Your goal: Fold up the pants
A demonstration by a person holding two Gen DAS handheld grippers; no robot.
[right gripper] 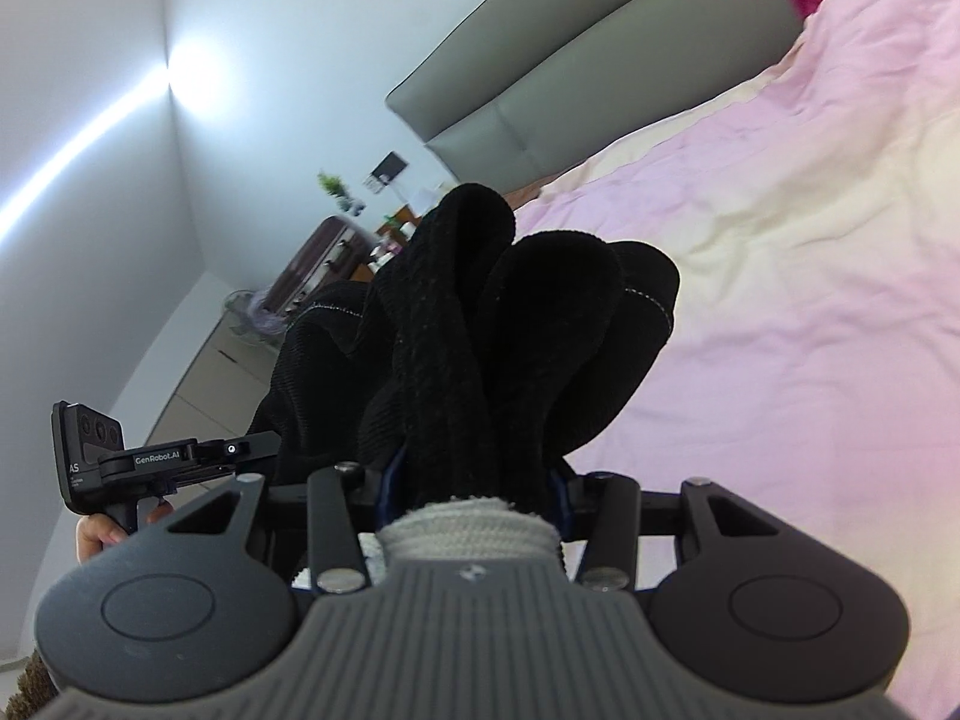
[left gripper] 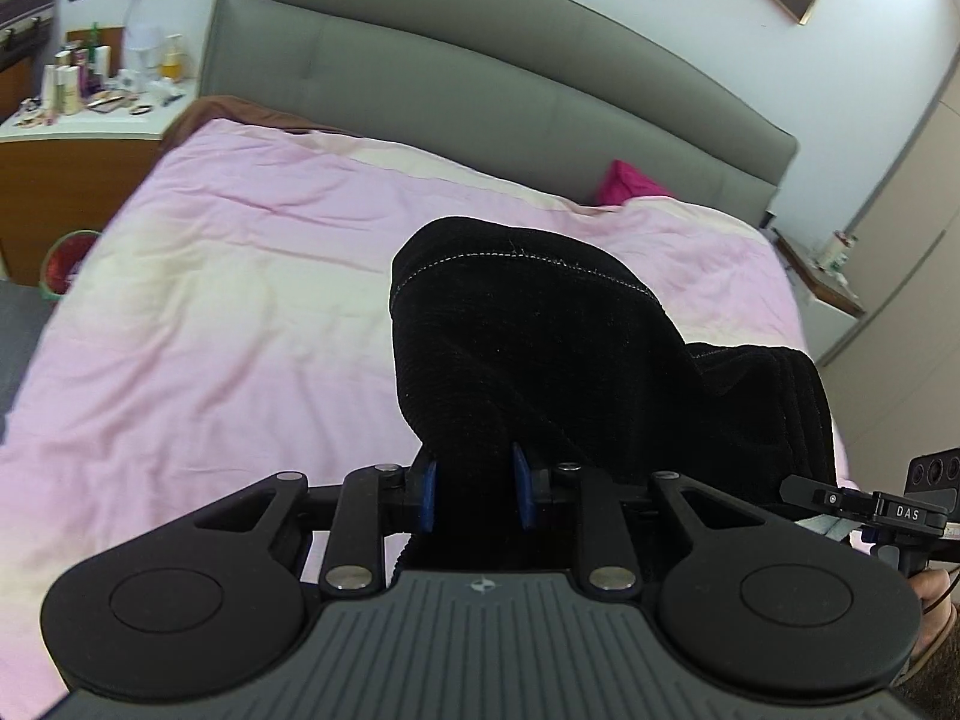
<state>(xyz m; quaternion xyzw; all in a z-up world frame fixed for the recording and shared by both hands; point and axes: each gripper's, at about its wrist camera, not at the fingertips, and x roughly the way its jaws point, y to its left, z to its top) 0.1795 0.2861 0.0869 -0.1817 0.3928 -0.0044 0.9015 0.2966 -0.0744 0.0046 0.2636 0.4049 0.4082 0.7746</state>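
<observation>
The black corduroy pants (left gripper: 540, 348) are lifted above the pink bed (left gripper: 240, 312). My left gripper (left gripper: 477, 489) is shut on a bunch of the black fabric, which rises in a hump in front of the blue fingers (left gripper: 427, 495). My right gripper (right gripper: 474, 489) is shut on the pants (right gripper: 510, 348) too, at a part with a white knitted band (right gripper: 474, 519); thick folds stand up from it. The right gripper shows at the right edge of the left wrist view (left gripper: 888, 510), the left one at the left of the right wrist view (right gripper: 150, 459).
A grey padded headboard (left gripper: 480, 84) stands at the far end of the bed. A magenta pillow (left gripper: 630, 183) lies by it. A cluttered nightstand (left gripper: 90, 114) stands at the left, a small shelf (left gripper: 828, 282) and wardrobe doors at the right.
</observation>
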